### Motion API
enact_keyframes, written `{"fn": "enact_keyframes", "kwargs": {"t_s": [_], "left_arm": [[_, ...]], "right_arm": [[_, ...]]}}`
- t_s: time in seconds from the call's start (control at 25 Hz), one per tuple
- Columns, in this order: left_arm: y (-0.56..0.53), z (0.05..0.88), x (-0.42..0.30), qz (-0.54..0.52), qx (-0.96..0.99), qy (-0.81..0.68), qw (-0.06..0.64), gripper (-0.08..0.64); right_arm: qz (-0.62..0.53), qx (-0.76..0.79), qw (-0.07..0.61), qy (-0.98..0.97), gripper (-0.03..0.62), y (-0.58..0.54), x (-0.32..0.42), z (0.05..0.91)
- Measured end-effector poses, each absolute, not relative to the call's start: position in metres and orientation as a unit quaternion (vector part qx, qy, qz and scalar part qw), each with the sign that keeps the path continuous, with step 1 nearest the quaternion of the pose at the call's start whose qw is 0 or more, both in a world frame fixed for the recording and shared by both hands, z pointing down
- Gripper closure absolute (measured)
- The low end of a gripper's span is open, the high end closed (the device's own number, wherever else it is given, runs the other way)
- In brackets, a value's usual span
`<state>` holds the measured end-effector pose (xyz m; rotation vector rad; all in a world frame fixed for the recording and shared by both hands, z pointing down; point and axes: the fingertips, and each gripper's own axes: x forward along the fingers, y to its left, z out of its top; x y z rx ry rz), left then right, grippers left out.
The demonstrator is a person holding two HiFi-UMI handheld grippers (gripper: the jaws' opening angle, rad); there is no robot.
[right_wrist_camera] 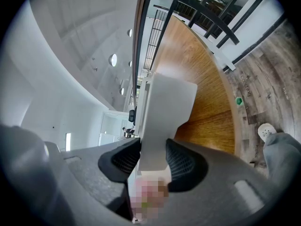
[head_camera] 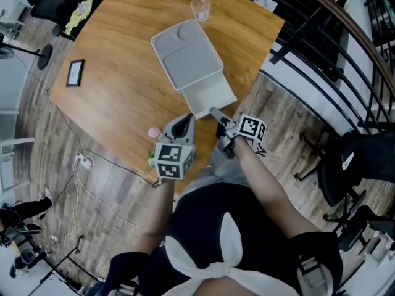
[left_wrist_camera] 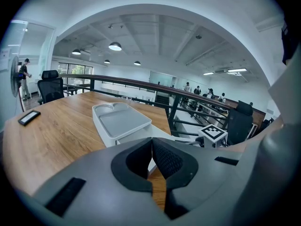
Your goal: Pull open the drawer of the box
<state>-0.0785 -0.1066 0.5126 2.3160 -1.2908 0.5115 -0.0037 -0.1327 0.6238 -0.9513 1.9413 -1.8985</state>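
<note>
Two grippers show, but only the right gripper [right_wrist_camera: 153,158] is working: its jaws clamp the front edge of the drawer [head_camera: 208,95]. The left gripper [left_wrist_camera: 151,149] is clenched on nothing and hangs just beside it. A good pull, I judge, runs straight back and level with a firm grip, so the box [head_camera: 185,51] does not slide. The box is pale grey with a tray-shaped top and sits on the wooden table [head_camera: 117,73] near its edge. Its drawer juts toward the person.
</note>
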Motion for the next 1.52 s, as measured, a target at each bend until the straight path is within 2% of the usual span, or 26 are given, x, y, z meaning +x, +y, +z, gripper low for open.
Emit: {"fn": "enact_keyframes", "kwargs": {"t_s": [1.52], "left_arm": [[-0.071,0.515,-0.064,0.193,0.839,-0.461,0.216,0.541]], "right_arm": [[-0.662,-0.335,0.130,0.658,0.423,-0.088,0.015,0.632]]}}
